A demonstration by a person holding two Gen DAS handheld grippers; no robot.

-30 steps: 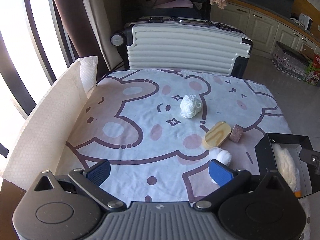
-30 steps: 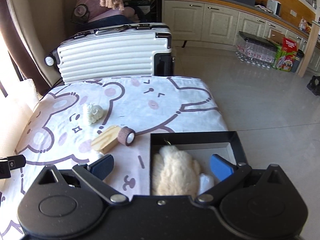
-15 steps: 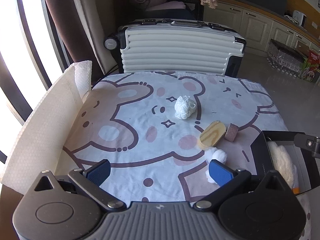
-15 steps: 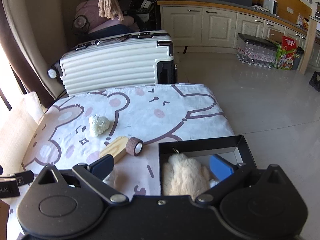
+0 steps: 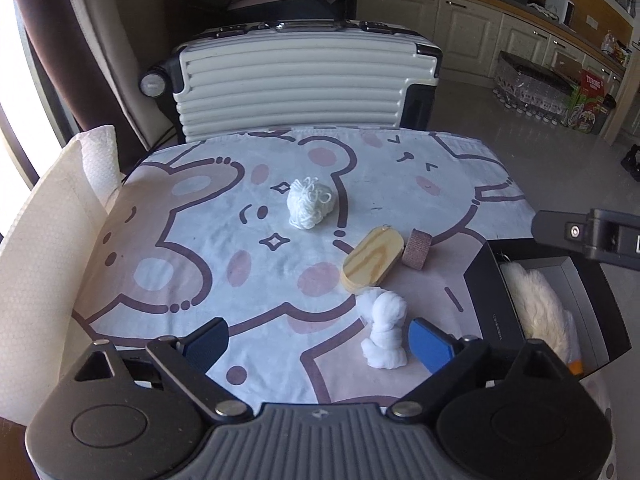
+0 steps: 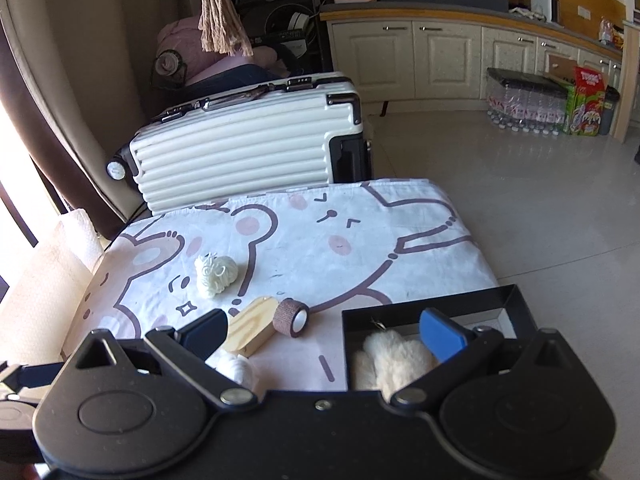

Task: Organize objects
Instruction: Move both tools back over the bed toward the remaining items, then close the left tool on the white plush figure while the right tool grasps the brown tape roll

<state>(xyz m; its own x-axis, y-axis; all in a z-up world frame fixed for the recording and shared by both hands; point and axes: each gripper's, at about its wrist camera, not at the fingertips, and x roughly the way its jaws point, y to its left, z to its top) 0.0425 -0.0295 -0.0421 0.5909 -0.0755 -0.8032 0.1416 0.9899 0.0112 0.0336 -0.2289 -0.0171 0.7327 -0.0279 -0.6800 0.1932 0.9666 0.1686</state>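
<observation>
With our left tool (image 5: pixel 316 344) wide and just starting to close, we should centre its blue pads on the white knotted cotton wad (image 5: pixel 385 329) lying beside the right pad on the cartoon-print table (image 5: pixel 200 240), squeezing gently before carrying it to the black open box (image 5: pixel 490 300).

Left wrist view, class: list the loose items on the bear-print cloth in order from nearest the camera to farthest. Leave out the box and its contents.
White gauze bundle → wooden oval block → brown tape roll → white yarn ball.
</observation>
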